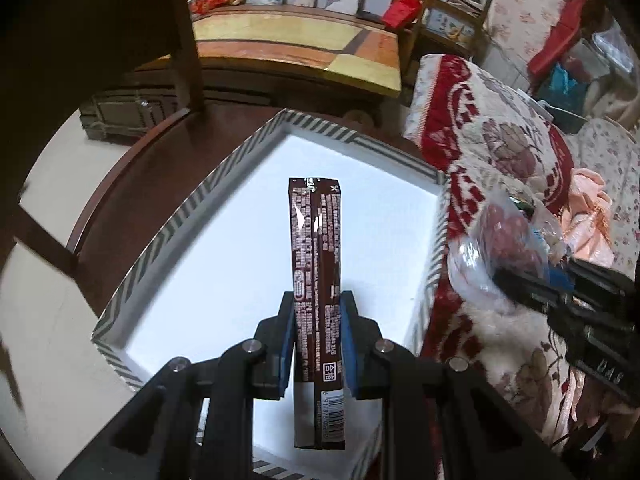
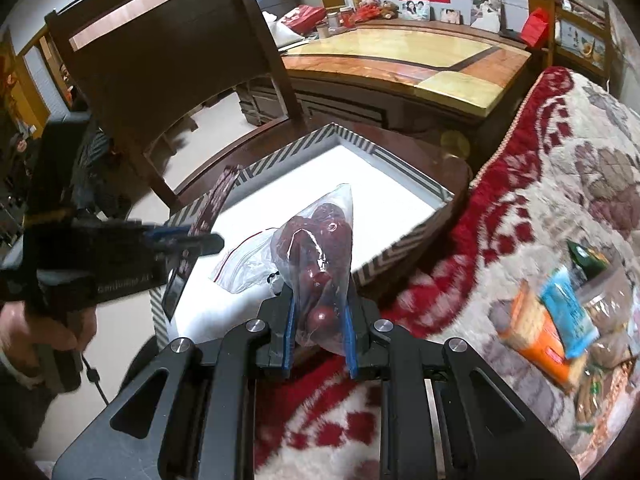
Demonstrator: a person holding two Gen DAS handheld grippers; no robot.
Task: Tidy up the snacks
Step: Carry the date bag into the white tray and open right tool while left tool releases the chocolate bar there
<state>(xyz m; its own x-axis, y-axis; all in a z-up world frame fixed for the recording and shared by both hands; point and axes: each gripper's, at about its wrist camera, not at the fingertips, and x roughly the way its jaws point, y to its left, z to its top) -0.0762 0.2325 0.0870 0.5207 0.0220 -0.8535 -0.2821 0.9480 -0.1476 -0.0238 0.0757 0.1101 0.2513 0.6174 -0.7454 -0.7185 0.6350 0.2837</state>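
My left gripper [image 1: 318, 312] is shut on a long brown snack stick pack [image 1: 316, 240], held over the white inside of a box with a grey striped rim [image 1: 192, 208]. The right wrist view shows that gripper [image 2: 200, 240] at the left with the brown pack [image 2: 218, 196] over the box's near left corner. My right gripper [image 2: 320, 320] is shut on a clear plastic bag of dark red fruits [image 2: 320, 240], over the box's near edge [image 2: 392, 256]. In the left wrist view that bag [image 1: 508, 236] hangs at the right, beside the box.
The box sits on a dark round wooden stool [image 2: 448, 168] beside a red and cream patterned blanket [image 2: 560, 200]. Several other snack packs [image 2: 560, 316] lie on the blanket at the right. A dark wooden chair [image 2: 168, 64] and a low table [image 2: 420, 60] stand behind.
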